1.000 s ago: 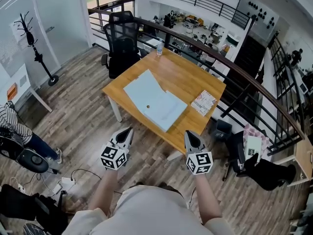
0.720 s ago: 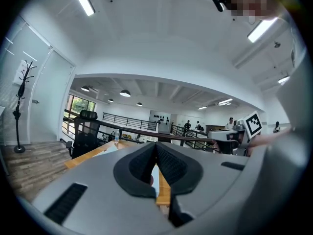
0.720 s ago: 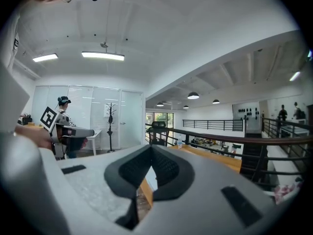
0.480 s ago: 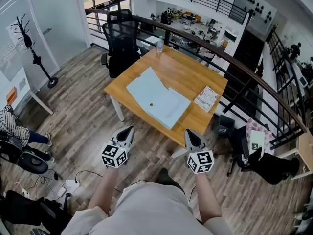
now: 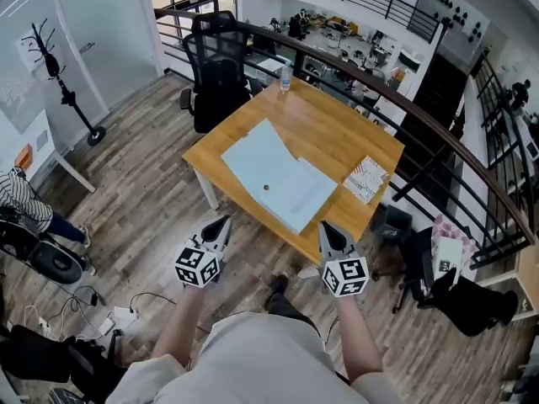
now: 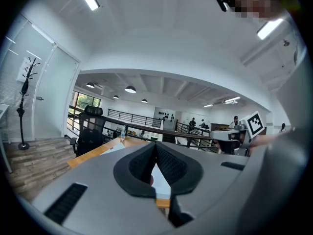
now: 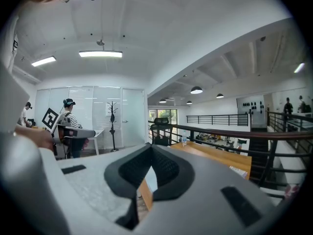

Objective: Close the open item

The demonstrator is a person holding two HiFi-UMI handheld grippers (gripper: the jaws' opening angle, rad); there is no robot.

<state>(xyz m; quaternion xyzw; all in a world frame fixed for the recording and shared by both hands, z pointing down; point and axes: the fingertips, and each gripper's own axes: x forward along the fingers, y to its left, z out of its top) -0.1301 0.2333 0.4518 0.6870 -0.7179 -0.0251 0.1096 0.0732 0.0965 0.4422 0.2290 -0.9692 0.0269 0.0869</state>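
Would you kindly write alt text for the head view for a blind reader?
An open light-blue folder lies on a wooden table, seen from above. The person holds the left tongs and right tongs, both shut and empty, short of its near edge.

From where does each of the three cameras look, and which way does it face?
Head view: on the head, steeply down at the table with the blue folder; both forearms, left hand-held gripper, right hand-held gripper.
Left gripper view: rides the left one, along its shut jaws toward the table; its own body shows.
Right gripper view: rides the right one, likewise.
Both gripper views share the black chair.
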